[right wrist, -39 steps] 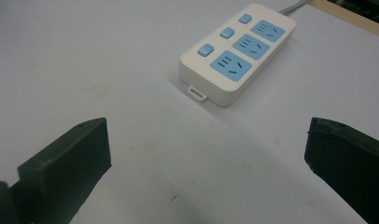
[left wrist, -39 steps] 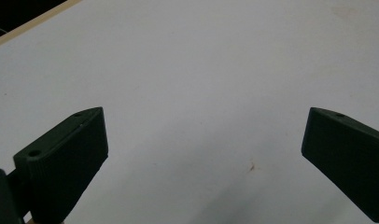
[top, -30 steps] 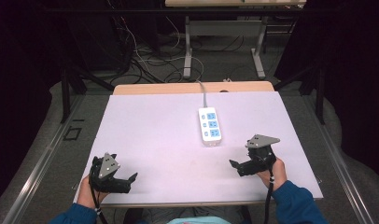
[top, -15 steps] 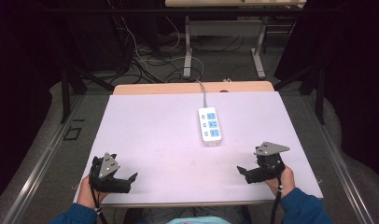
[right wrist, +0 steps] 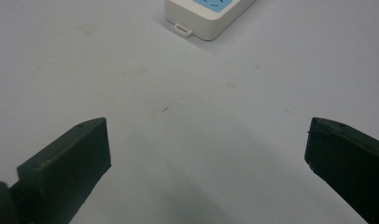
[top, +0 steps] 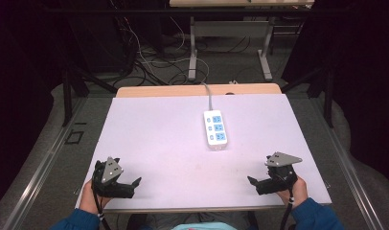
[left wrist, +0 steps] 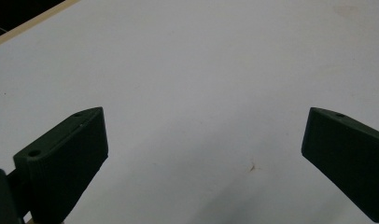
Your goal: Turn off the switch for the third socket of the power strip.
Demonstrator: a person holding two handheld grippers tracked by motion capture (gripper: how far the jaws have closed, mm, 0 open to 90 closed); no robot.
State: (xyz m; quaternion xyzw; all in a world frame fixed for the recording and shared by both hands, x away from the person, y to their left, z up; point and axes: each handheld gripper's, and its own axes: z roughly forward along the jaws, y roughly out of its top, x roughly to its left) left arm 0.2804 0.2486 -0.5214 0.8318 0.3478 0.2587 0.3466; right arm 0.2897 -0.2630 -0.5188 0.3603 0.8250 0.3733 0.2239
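i'm holding both grippers low at the near edge of the table (top: pixel 149 124), nothing gripped. left gripper (top: pixel 130 184) is sitting near the left corner, jaws wide apart over bare tabletop in the left gripper view. right gripper (top: pixel 254 181) is sitting near the right corner, jaws also wide apart, w/ nothing between them.

the power strip (top: pixel 216 129) is lying flat, right of table centre, well apart from both grippers, nearer the right one. its near end (right wrist: pixel 204 16) is showing at the top of the right gripper view.

progress, my read: no contact w/ the strip, work not started; approach and grasp are all left.

orientation: long axis is running near-to-far, cable (top: pixel 209 96) end pointing away from me, blue sockets facing up.
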